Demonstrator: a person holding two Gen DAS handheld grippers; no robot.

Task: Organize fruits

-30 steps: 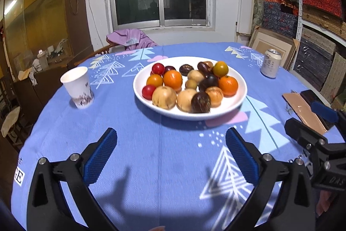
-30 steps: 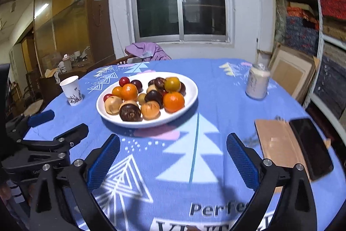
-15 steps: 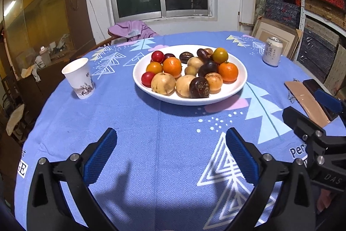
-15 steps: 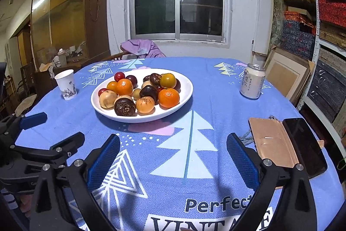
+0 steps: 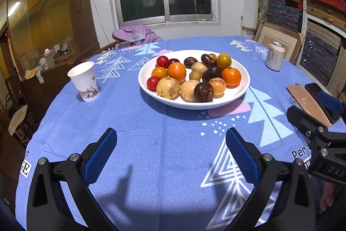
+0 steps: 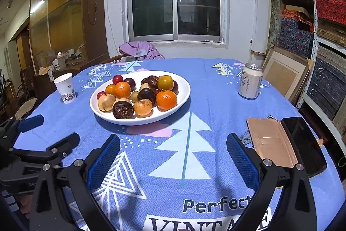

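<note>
Blue-padded, both the left gripper (image 5: 170, 151) and right gripper (image 6: 173, 155) stay spread and empty but now hang back from the plate (image 5: 242, 90), where all fruit (image 5: 194, 77) lies heaped, so sorting looks either finished or pending.

A white wall (image 6: 240, 3) holds a dark sliding window (image 6: 176, 0) that reflects a lamp, and a purple garment (image 6: 140, 51) is draped over a wooden chair below it. A tall glass-fronted wooden cabinet (image 6: 58, 21) stands along the left. On the right, white shelving (image 6: 320, 5) is stacked with patterned boxes, with framed boards (image 6: 283, 75) leaning beside it.
</note>
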